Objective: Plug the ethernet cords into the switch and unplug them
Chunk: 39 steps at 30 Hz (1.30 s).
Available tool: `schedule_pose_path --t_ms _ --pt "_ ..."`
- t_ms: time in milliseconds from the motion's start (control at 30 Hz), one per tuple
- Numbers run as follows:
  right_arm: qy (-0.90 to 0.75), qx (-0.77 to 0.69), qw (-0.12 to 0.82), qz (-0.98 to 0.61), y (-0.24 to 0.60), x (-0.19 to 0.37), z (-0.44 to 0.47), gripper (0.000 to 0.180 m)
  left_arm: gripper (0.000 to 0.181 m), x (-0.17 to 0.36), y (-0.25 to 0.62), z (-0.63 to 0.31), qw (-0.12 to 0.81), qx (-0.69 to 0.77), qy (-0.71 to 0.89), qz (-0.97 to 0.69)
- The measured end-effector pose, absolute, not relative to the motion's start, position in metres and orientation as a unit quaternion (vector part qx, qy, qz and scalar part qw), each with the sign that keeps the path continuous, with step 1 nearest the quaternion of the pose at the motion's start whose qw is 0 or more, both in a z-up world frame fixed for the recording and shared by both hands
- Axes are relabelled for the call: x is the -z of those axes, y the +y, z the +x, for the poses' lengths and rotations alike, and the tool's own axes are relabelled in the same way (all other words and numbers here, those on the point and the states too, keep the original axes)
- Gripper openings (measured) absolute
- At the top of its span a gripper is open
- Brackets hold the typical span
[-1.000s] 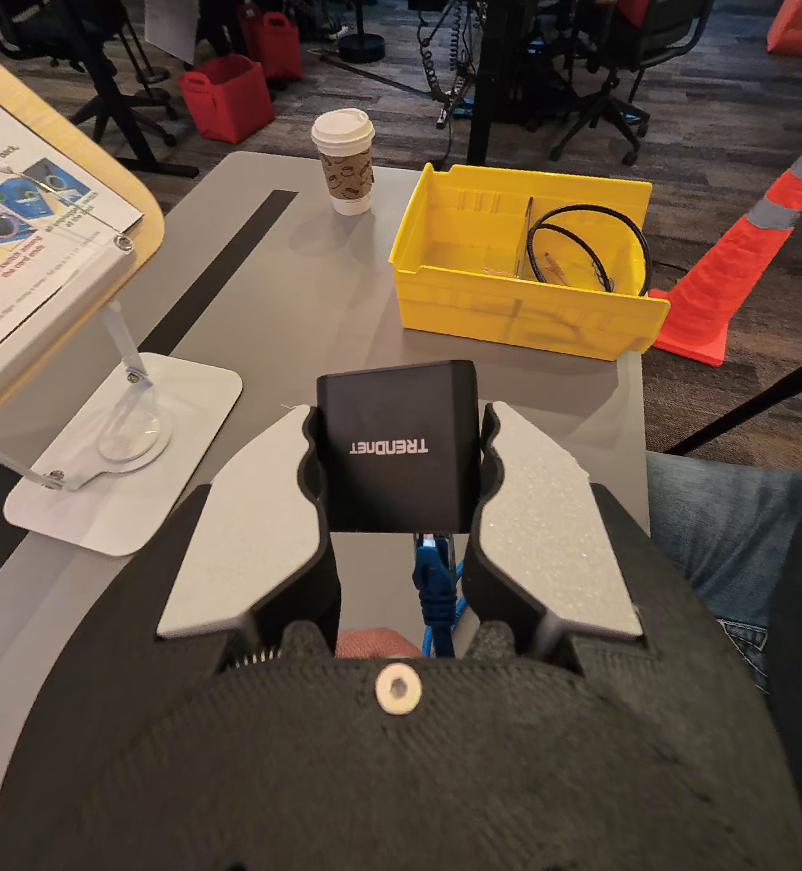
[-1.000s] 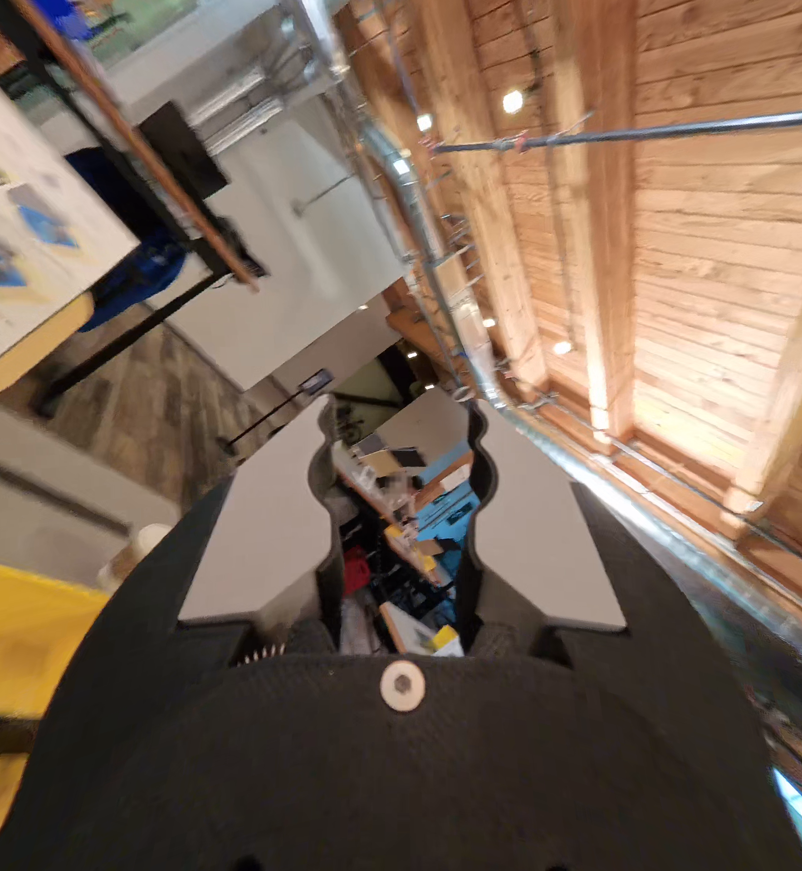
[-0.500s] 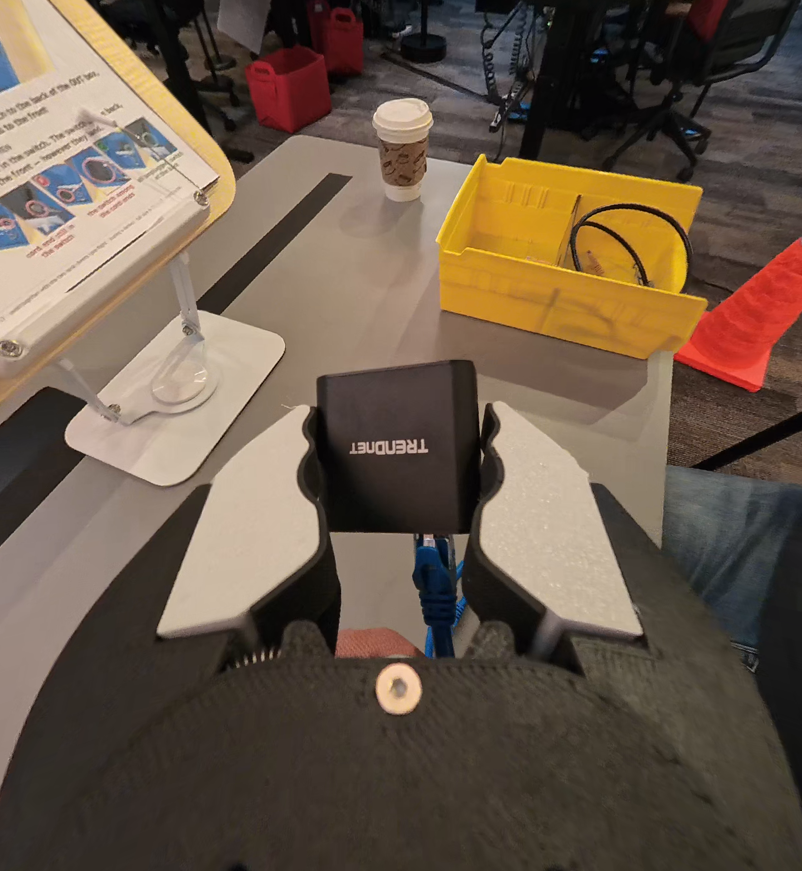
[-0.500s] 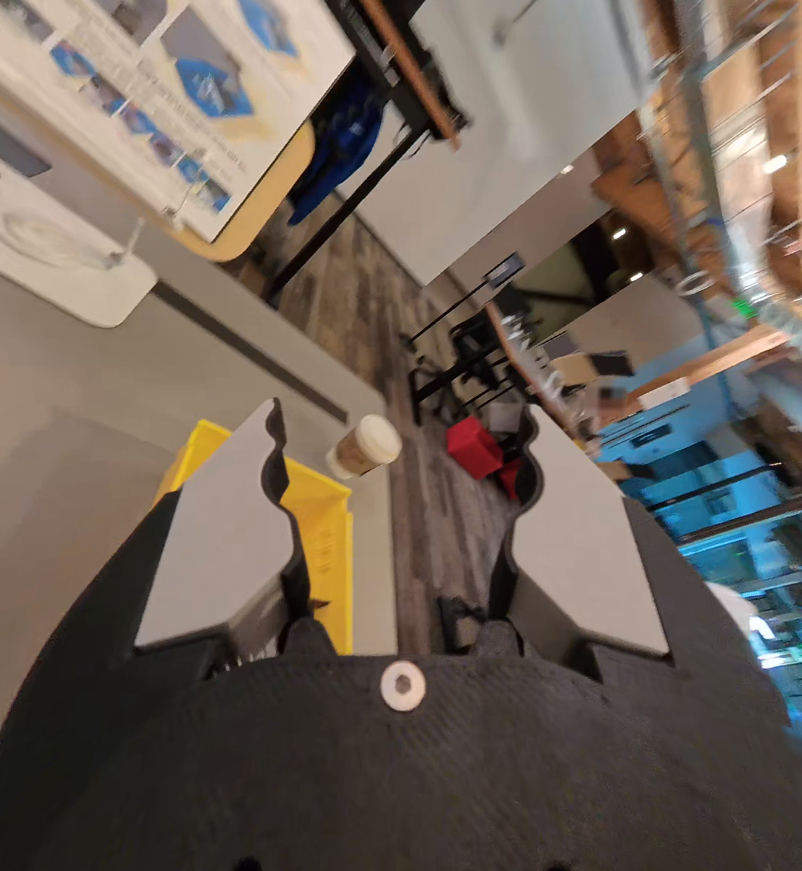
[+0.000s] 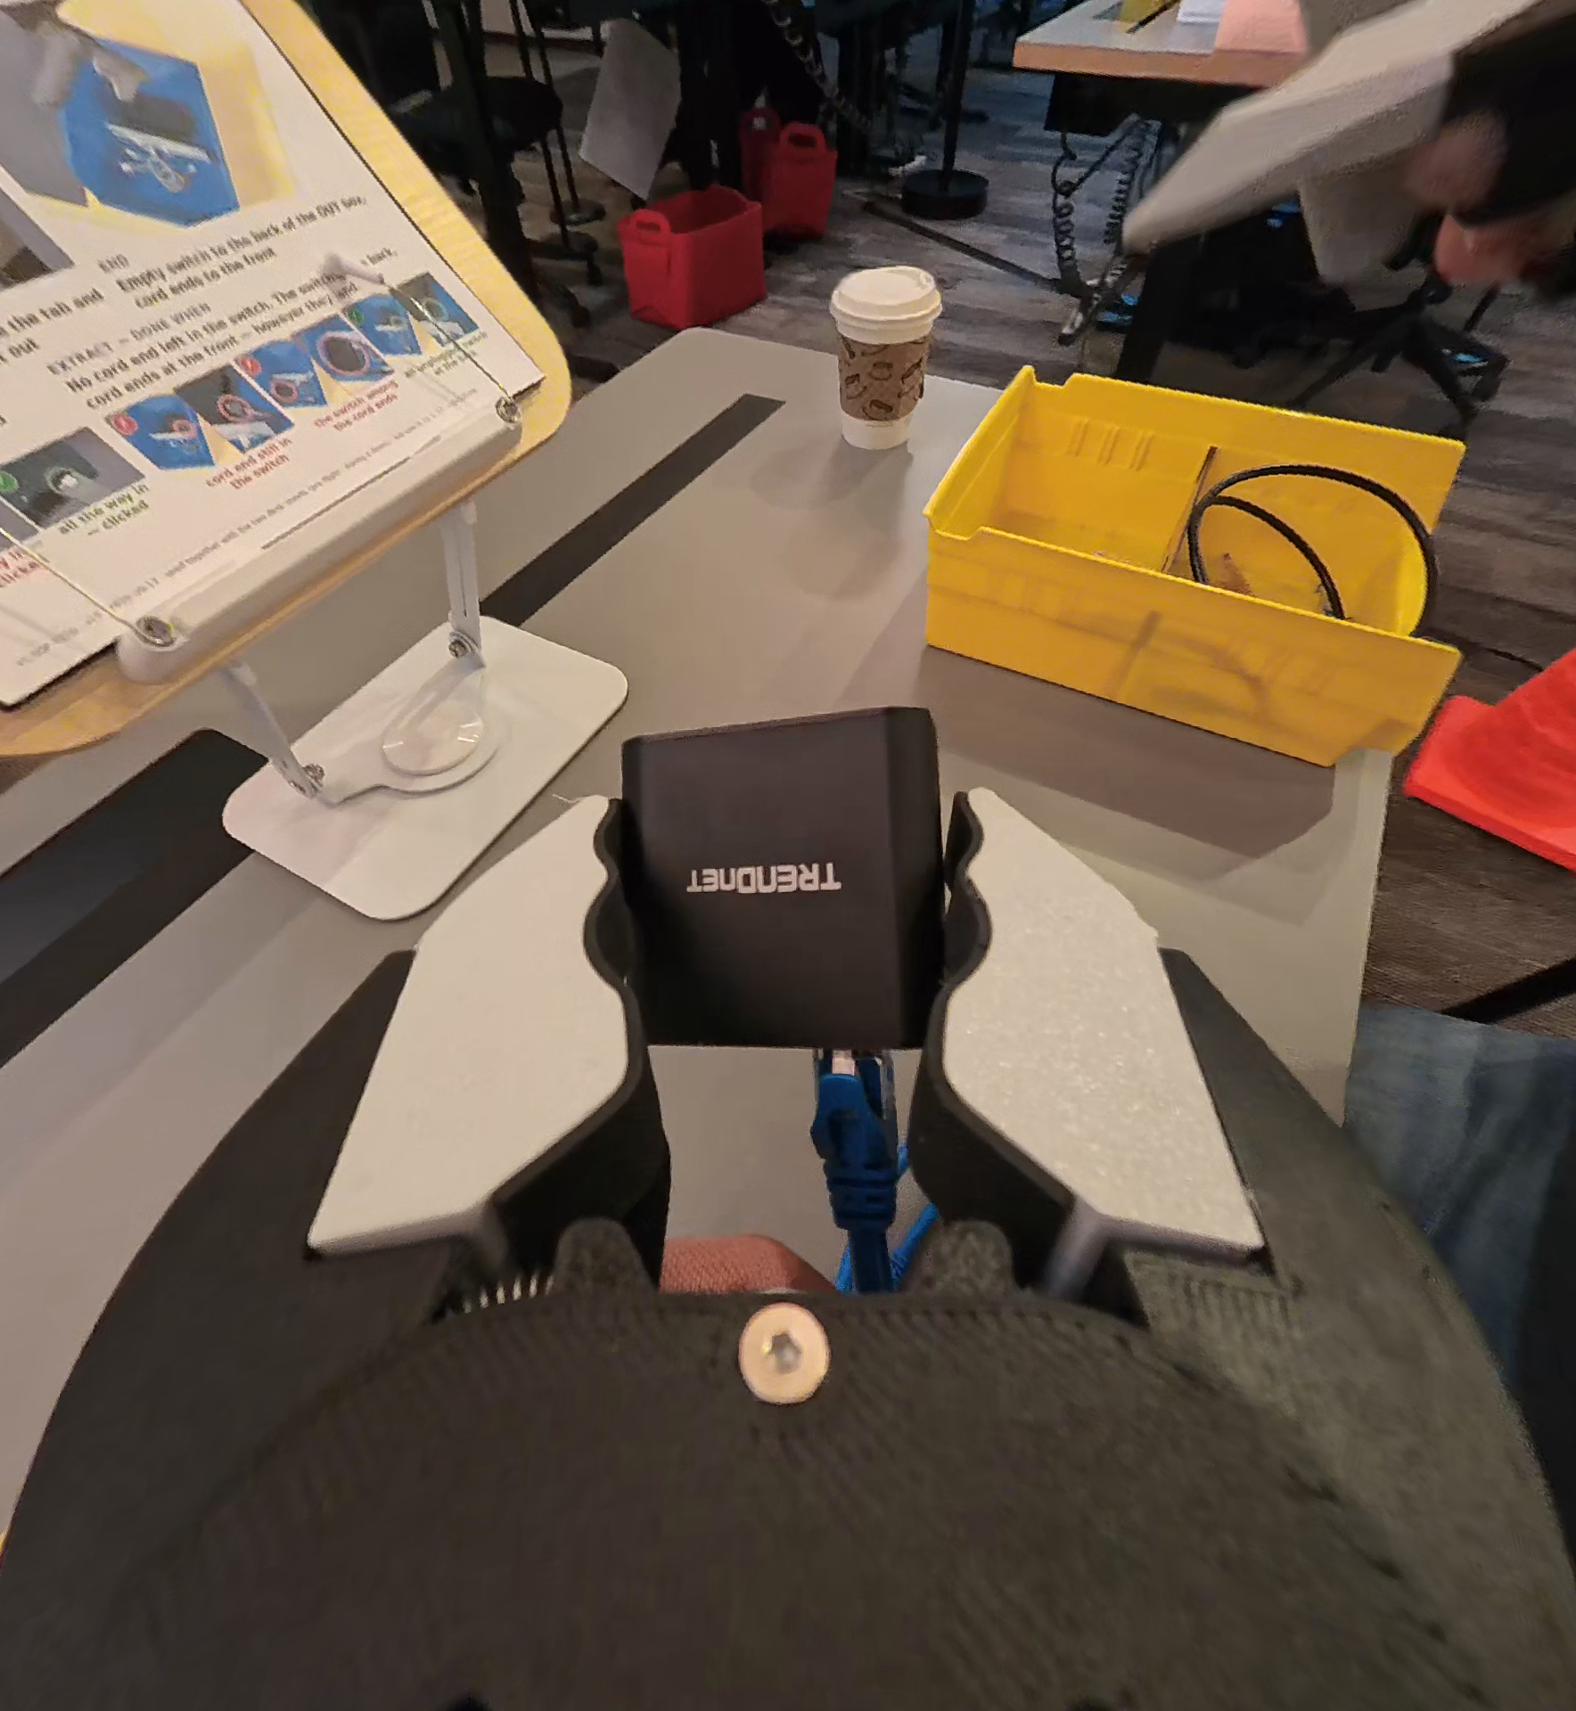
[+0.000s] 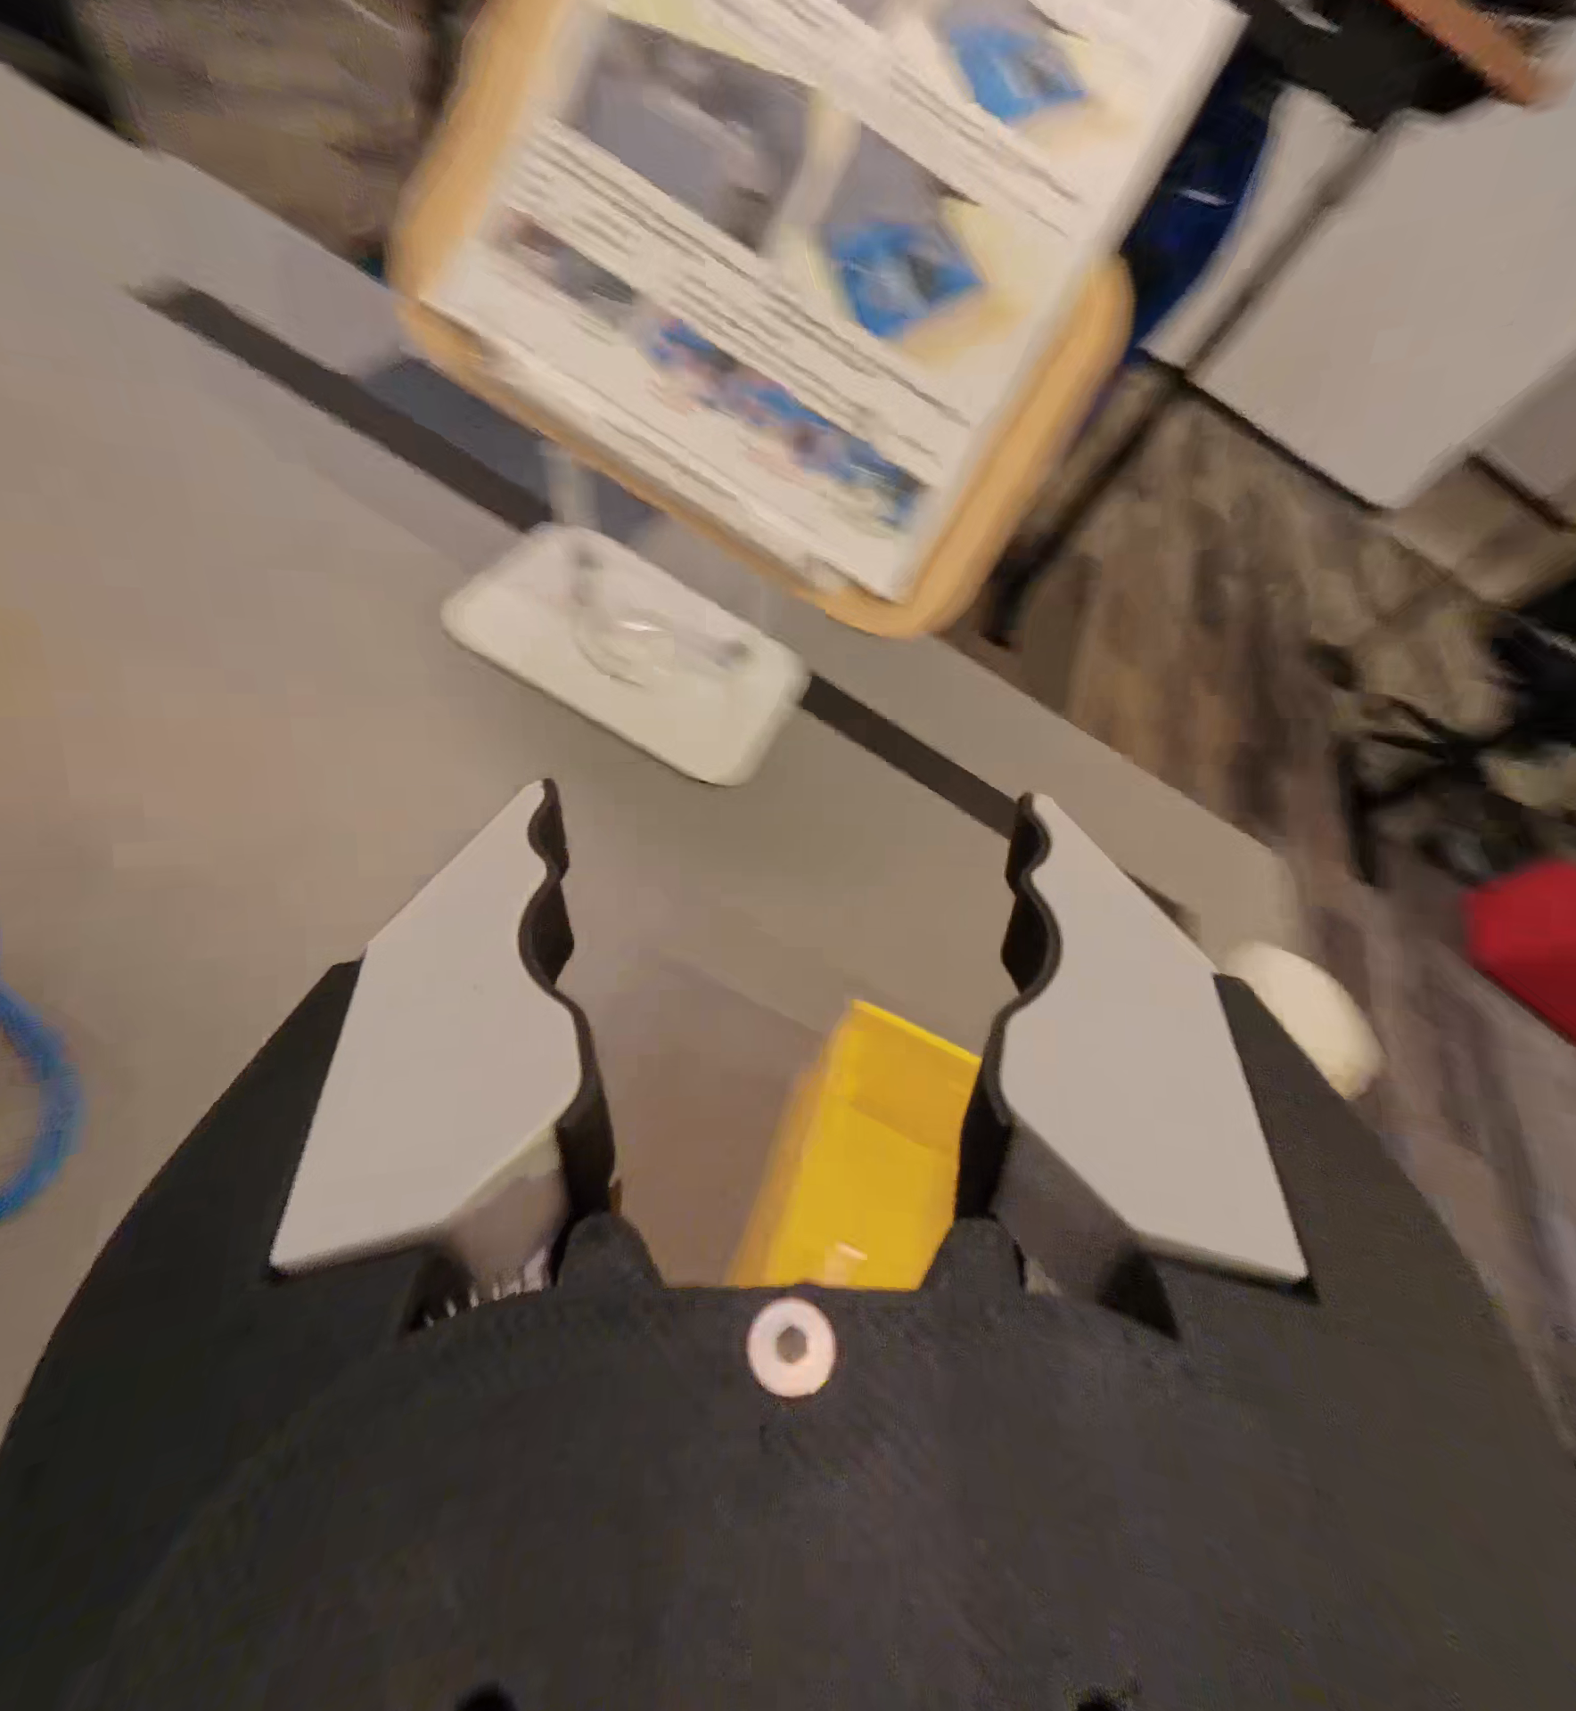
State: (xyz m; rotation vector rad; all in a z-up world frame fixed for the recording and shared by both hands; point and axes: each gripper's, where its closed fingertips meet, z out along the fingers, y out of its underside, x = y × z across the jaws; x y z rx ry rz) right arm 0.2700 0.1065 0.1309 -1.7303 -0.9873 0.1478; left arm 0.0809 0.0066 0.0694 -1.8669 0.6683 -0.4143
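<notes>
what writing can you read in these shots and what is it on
I won't copy out the wording; this is where it stands.
Switch: one short white word on its black top, upside down in the left wrist view.
Instruction sheet on the stand: many printed lines and captions, black and red; blurred in the right wrist view.
Paper cup: patterned brown sleeve, no legible writing.

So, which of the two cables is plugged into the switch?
The blue cable: its connector goes into the black switch held by the left gripper. The black cable lies coiled in the yellow bin.
</notes>
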Motion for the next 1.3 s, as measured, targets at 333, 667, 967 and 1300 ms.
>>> schedule_pose_path --t_ms 333,667,967,1300 --pt "-0.429 -0.481 0.366 -0.671 -0.011 -0.091 0.117 0.078 0.065 -0.077 0.000 0.119 0.601 0.049 0.310 -0.735" --pt "-0.490 -0.497 0.284 -0.657 -0.021 -0.063 0.114 0.023 0.066 -0.060 -0.007 0.136 0.567 -0.020 0.413 -0.713" --pt "-0.742 -0.348 0.166 -0.549 -0.046 -0.046 0.143 0.023 0.055 -0.065 -0.028 0.138 0.472 0.159 0.468 -0.730" --pt "-0.818 -0.242 0.125 -0.507 -0.044 -0.026 0.147 0.023 0.025 -0.035 -0.039 0.149 0.417 0.240 0.462 -0.745"
